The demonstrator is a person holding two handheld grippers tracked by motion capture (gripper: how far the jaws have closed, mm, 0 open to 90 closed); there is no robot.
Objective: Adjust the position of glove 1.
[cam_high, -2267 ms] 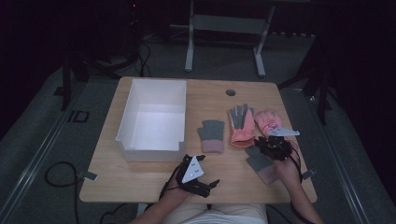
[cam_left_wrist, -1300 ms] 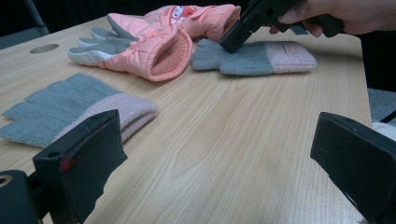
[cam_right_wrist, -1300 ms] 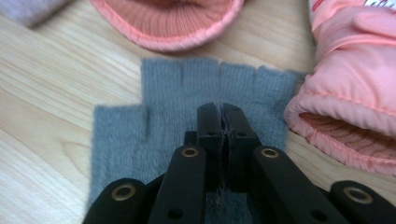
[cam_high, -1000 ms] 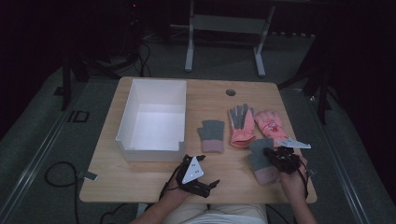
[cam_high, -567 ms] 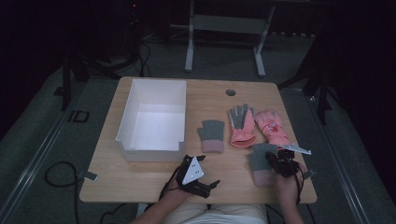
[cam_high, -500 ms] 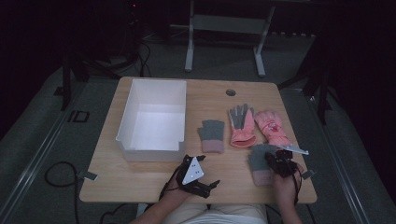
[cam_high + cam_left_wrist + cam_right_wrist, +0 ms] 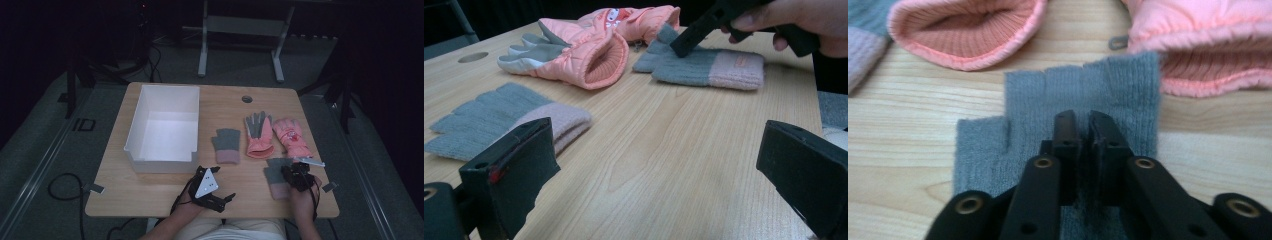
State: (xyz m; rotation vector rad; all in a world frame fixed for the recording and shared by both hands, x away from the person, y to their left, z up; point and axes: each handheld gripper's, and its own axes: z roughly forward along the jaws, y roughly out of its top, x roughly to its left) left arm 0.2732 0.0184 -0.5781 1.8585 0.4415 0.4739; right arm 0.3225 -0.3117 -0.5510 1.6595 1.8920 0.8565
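Note:
A grey knit fingerless glove with a pink cuff [image 7: 274, 176] lies flat near the table's front right. My right gripper [image 7: 288, 171] points down onto it. In the right gripper view its jaws [image 7: 1085, 122] rest on the glove's palm [image 7: 1038, 100]. They have just been opening and stand a narrow slit apart, with no fold of knit pinched between them. My left gripper [image 7: 222, 184] hovers at the front middle, wide open and empty [image 7: 659, 165]. It faces the matching grey glove [image 7: 489, 112] and the right gripper's tip [image 7: 684, 42].
A white bin [image 7: 150, 150] stands at the table's left. A salmon glove [image 7: 259, 136] and a pink padded glove [image 7: 291, 137] lie side by side behind the right gripper. The second grey glove [image 7: 226, 146] lies beside the bin. A round hole [image 7: 247, 99] sits near the far edge.
My right gripper carried the grey glove from beside the pink glove toward the front edge and lowered it onto the table. The left gripper stayed put.

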